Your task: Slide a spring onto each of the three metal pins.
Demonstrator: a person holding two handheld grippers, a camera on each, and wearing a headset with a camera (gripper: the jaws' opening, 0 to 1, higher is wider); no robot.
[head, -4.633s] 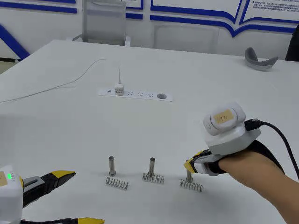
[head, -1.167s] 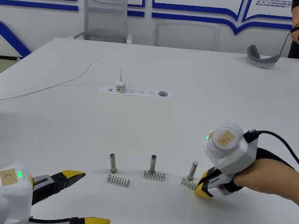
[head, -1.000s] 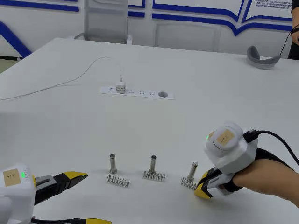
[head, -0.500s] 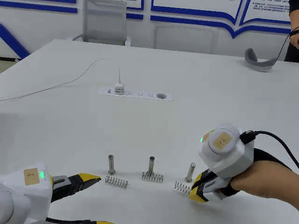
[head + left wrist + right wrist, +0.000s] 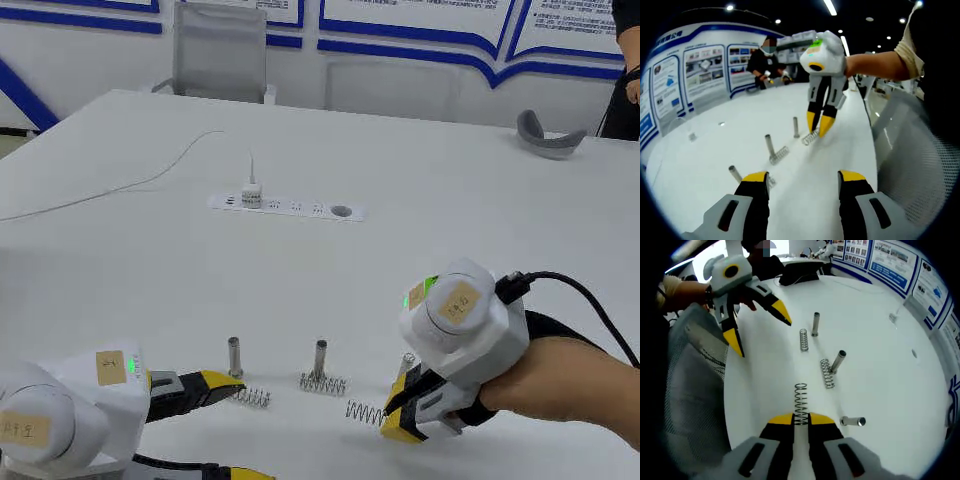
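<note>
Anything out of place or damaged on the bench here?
Nothing stands out. The three silver metal pins stand upright; two coiled wire springs lie beside their pins, and the third spring is pinched in the right hand-held gripper.

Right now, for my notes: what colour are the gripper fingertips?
Yellow fingertips, best in right gripper view.

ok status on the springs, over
Right gripper shut on one spring; left gripper open, holding nothing. All three pins bare, two springs lying beside them. Nothing between held spring and nearest pin.
</note>
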